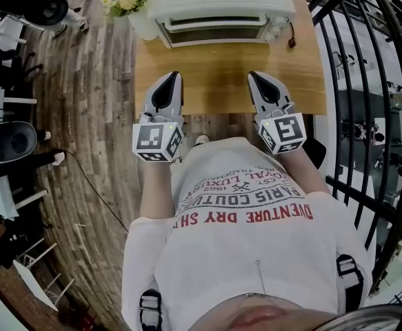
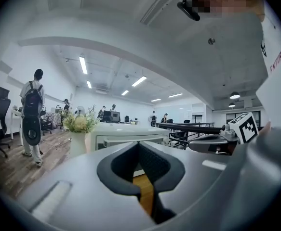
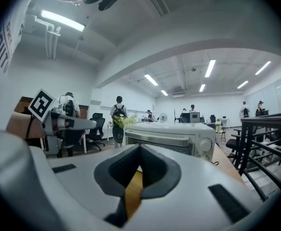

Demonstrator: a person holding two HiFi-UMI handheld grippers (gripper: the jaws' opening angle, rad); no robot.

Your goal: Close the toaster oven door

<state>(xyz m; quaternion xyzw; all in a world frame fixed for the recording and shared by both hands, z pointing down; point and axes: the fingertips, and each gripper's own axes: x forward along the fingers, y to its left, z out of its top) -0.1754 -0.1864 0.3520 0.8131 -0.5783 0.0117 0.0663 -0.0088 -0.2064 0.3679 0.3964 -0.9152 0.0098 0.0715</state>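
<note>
A white toaster oven [image 1: 218,5] stands at the far edge of the wooden table [image 1: 221,74]. Its door is upright against the body, with the bar handle [image 1: 214,25] along the top of the front. The left gripper [image 1: 169,78] and right gripper [image 1: 256,76] hover side by side over the table's near edge, well short of the oven, both shut and holding nothing. The left gripper view shows the left gripper's [image 2: 139,146] tips meeting in front of the oven [image 2: 126,136]. The right gripper's [image 3: 140,150] tips also meet, below the oven [image 3: 171,136] and its knob [image 3: 206,144].
A white vase of flowers [image 1: 128,2] stands on the table at the oven's left. A dark cord plug [image 1: 292,43] lies at its right. A black metal railing [image 1: 366,81] runs along the right side. Office chairs [image 1: 14,140] and people stand on the wood floor to the left.
</note>
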